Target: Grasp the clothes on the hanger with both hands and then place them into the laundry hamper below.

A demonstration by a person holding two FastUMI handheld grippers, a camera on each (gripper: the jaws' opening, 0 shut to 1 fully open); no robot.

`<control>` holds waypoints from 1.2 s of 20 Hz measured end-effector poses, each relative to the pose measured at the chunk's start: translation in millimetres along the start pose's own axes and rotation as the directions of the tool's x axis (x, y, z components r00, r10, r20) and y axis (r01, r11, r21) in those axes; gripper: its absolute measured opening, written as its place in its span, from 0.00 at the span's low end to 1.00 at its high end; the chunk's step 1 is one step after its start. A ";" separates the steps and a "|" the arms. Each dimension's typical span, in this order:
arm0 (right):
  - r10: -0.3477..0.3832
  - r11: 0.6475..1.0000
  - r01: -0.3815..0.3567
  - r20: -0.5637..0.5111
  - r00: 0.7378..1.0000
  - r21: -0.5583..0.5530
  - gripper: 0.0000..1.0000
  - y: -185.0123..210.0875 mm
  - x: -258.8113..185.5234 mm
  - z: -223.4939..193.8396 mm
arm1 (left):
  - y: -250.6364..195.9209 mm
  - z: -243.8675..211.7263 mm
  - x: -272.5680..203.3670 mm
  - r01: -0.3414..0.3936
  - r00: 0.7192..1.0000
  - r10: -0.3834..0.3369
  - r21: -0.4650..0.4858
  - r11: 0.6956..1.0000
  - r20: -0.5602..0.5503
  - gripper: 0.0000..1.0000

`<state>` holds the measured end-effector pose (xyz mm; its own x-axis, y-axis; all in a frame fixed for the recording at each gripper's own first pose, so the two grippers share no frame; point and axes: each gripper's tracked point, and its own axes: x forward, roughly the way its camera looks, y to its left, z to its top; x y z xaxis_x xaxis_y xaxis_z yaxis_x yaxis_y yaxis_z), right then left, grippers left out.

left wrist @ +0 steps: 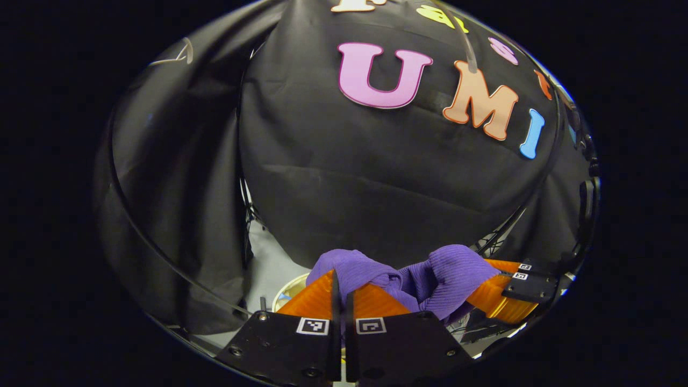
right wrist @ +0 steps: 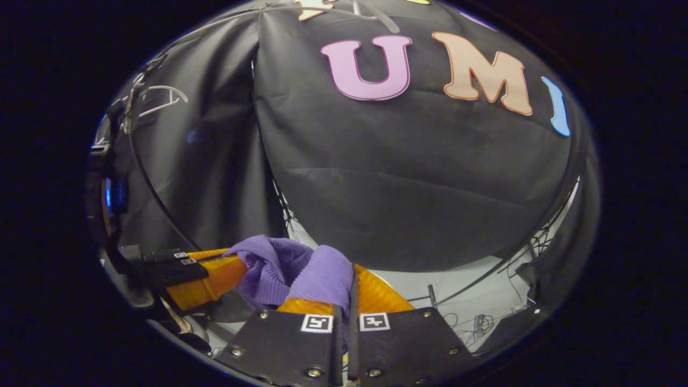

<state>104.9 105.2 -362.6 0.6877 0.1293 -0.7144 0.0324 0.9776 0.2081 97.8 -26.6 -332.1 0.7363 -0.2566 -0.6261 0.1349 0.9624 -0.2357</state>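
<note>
A purple ribbed garment [left wrist: 446,277] is bunched up and stretched between my two grippers, held in the air in front of the booth wall. In the left gripper view, my left gripper [left wrist: 342,287] is shut on one end of the cloth. My right gripper [left wrist: 492,294] pinches the other end at the right. In the right gripper view, my right gripper [right wrist: 350,285] is shut on the garment [right wrist: 290,269], and my left gripper [right wrist: 215,275] holds it from the left. A bare white hanger [right wrist: 156,97] hangs high at the upper left.
A pale round rim [left wrist: 290,287] shows below my left fingers on the light floor [left wrist: 269,263]. Cables [right wrist: 478,322] and thin black frame legs lie on the floor at the foot of the black cloth wall.
</note>
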 end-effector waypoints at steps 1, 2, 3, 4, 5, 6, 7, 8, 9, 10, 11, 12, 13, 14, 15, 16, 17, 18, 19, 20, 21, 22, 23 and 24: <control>-0.001 1.000 0.001 -0.016 1.000 -0.005 0.04 0.3 2.4 -4.5 | 1.9 -3.4 2.9 -0.004 1.000 0.003 -0.009 1.000 -0.013 0.04; -0.001 1.000 0.001 -0.030 1.000 -0.009 0.04 0.2 4.2 -6.4 | 2.3 -5.3 4.8 -0.010 1.000 0.009 -0.015 1.000 -0.026 0.05; -0.004 1.000 0.004 -0.044 0.999 -0.009 0.05 -0.5 5.5 -9.5 | 3.5 -6.0 7.3 -0.016 0.999 0.015 -0.022 1.000 -0.036 0.06; -0.004 1.000 0.003 -0.057 0.998 -0.008 0.05 -0.1 6.9 -11.1 | 2.7 -9.4 9.6 -0.016 0.999 0.015 -0.033 0.999 -0.045 0.08; -0.003 1.000 0.003 -0.066 0.998 -0.008 0.06 -0.5 8.7 -14.3 | 3.9 -11.9 13.2 -0.017 0.998 0.015 -0.045 0.999 -0.059 0.10; -0.004 1.000 0.003 -0.081 0.997 -0.014 0.06 -0.5 8.6 -17.2 | 7.3 -17.3 9.8 -0.022 0.997 0.018 -0.058 0.998 -0.069 0.13; -0.007 1.000 0.005 -0.100 0.995 -0.021 0.15 1.1 10.9 -23.0 | 9.5 -18.9 9.7 -0.022 0.997 0.016 -0.069 0.997 -0.079 0.17; 0.001 1.000 -0.004 -0.117 0.993 -0.025 0.09 2.6 9.8 -27.7 | 6.4 -19.4 7.5 -0.013 0.997 0.007 -0.077 0.997 -0.077 0.29; 0.005 1.000 -0.007 -0.129 0.992 -0.010 0.12 1.8 12.9 -30.5 | 4.9 -19.9 6.3 -0.012 0.997 0.007 -0.076 0.997 -0.072 0.34; 0.007 1.000 -0.007 -0.142 0.990 0.000 0.12 0.4 16.1 -33.4 | 3.0 -17.6 7.4 -0.011 0.997 0.006 -0.072 0.997 -0.074 0.49; 0.007 1.000 -0.007 -0.154 0.988 0.001 0.13 0.0 15.7 -40.2 | 5.5 -19.5 7.0 -0.013 0.997 0.008 -0.066 0.998 -0.076 0.55; 0.008 1.000 -0.009 -0.170 0.985 -0.003 0.13 -0.4 14.0 -46.8 | 6.0 -19.3 7.8 -0.013 0.997 0.008 -0.062 0.998 -0.076 0.48; 0.033 0.999 -0.032 -0.191 0.981 0.005 0.13 4.2 12.9 -54.3 | 5.7 -20.9 7.9 -0.010 0.997 0.006 -0.060 0.998 -0.076 0.48; 0.042 0.999 -0.039 -0.187 0.982 0.015 0.14 7.8 10.6 -53.9 | 4.5 -21.7 7.6 -0.004 0.997 0.000 -0.061 0.998 -0.079 0.48; 0.043 0.999 -0.042 -0.183 0.982 0.005 0.14 8.7 13.4 -51.6 | 4.9 -22.3 6.9 -0.001 0.997 -0.004 -0.064 0.998 -0.079 0.49; 0.043 0.999 -0.046 -0.178 0.983 -0.013 0.14 8.8 13.1 -49.6 | 4.3 -21.5 7.1 0.000 0.997 -0.005 -0.065 0.998 -0.077 0.49; 0.038 0.999 -0.043 -0.171 0.985 -0.029 0.14 8.8 12.7 -46.5 | 4.6 -20.1 7.5 0.000 0.997 -0.005 -0.067 0.998 -0.075 0.48; 0.035 0.999 -0.042 -0.164 0.986 -0.034 0.14 9.0 13.2 -44.1 | 4.0 -19.5 6.7 0.000 0.997 -0.005 -0.068 0.998 -0.071 0.49; 0.037 0.999 -0.043 -0.161 0.986 -0.033 0.14 10.5 12.5 -44.8 | 3.7 -17.8 6.0 0.000 0.998 -0.005 -0.072 0.997 -0.067 0.49; 0.039 0.999 -0.044 -0.157 0.987 -0.030 0.14 11.0 12.5 -44.1 | 3.2 -16.9 5.9 0.000 0.998 -0.004 -0.074 0.997 -0.063 0.48; 0.040 0.999 -0.045 -0.154 0.987 -0.029 0.14 10.7 13.3 -44.4 | 3.1 -14.7 5.4 -0.001 0.998 -0.003 -0.074 0.997 -0.059 0.48; 0.040 0.999 -0.045 -0.149 0.988 -0.029 0.14 9.5 12.8 -42.3 | 3.1 -15.1 5.6 0.000 0.999 -0.004 -0.074 0.997 -0.054 0.48; 0.041 0.999 -0.045 -0.145 0.989 -0.030 0.14 9.4 12.1 -42.1 | 3.1 -14.4 5.4 0.001 0.999 -0.005 -0.072 0.997 -0.051 0.48; 0.040 0.999 -0.044 -0.141 0.989 -0.031 0.14 8.9 11.3 -40.3 | 3.3 -13.5 4.3 0.001 0.999 -0.004 -0.070 0.998 -0.048 0.48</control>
<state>83.7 122.1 -395.8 0.5796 0.1902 -0.7924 -0.0204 0.9755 0.2192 92.5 -25.8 -345.6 0.7031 -0.2645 -0.6601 0.0888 0.9536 -0.2876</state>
